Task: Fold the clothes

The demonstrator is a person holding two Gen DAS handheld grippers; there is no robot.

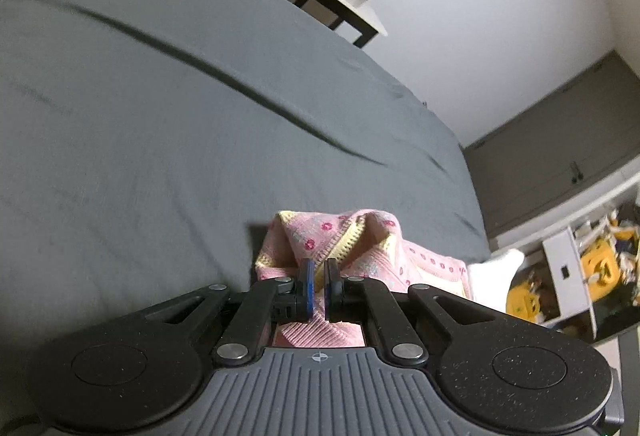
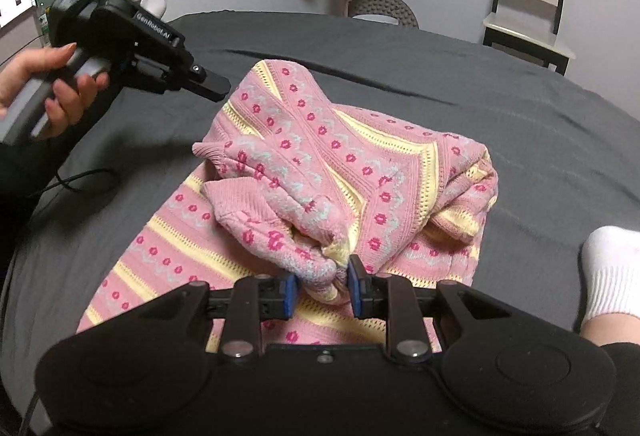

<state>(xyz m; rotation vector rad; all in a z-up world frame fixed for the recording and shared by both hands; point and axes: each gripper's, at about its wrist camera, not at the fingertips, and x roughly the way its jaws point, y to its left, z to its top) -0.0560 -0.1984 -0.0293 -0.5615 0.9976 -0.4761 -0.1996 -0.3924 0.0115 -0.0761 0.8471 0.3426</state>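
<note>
A pink knitted sweater with yellow openwork stripes and rows of small magenta flowers (image 2: 320, 171) lies crumpled on a dark grey bedsheet (image 2: 520, 123), directly ahead of the right claw (image 2: 322, 290). The right claw's blue-padded fingers (image 2: 289, 294) stand partly apart with a bunched fold of the sweater between them; the knit presses against both pads, so the claw appears to grip it, though how firmly cannot be told. The flat lower panel of the sweater spreads beneath and to the left of this claw, while the heaped sleeves and body rise just beyond its tips. Up and to the left of the right claw, the left claw (image 2: 212, 85) hangs above the sheet, close to the far upper edge of the sweater, its handle held by a bare hand (image 2: 48, 83). In the left wrist view the left claw (image 1: 319, 286) has its fingers nearly closed, with only a narrow gap between the blue pads; pink fabric shows below and beyond them, and whether any is pinched there cannot be told. To the right of the right claw, a foot in a white ribbed sock (image 2: 612, 272) rests on the bedsheet, apart from the sweater. A black-framed chair with a pale seat (image 2: 528, 15) stands beyond the bed, against the wall.
</note>
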